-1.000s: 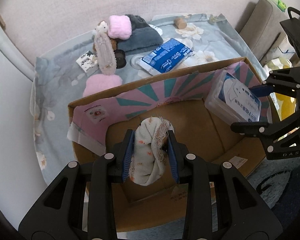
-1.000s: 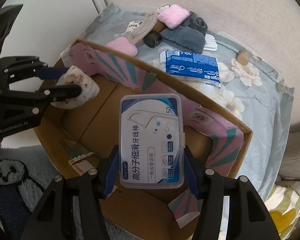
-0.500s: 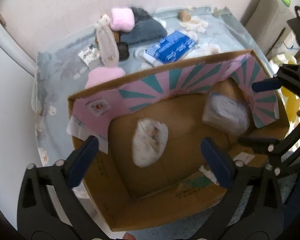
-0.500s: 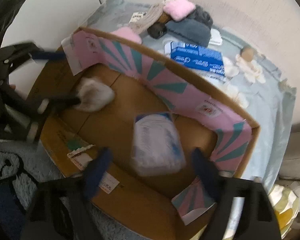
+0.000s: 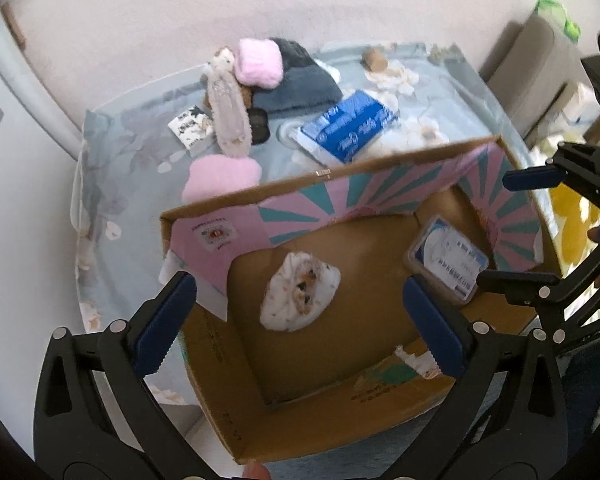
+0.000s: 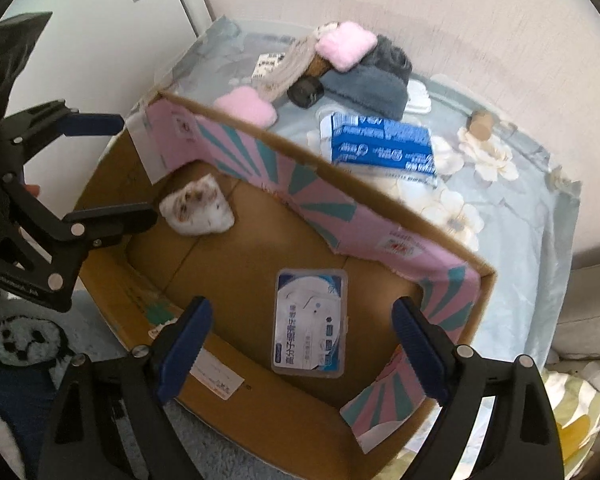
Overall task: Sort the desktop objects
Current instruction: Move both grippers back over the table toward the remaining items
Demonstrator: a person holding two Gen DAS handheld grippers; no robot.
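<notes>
An open cardboard box with pink and teal inner flaps stands in front of the table. A rolled white cloth lies on its floor at the left. A clear floss-pick case lies on its floor at the right. My left gripper is open and empty above the cloth. My right gripper is open and empty above the case. On the table lie a blue packet, pink pads, a grey towel and a beige plush strip.
A floral blue cloth covers the table behind the box. A small cork, a black cap and a small printed card lie there too. A panda rug lies on the floor at the left. A wall runs behind the table.
Both grippers opened wide and let go. The rolled cloth and the floss-pick case dropped onto the box floor. Both grippers have risen a little above the box.
</notes>
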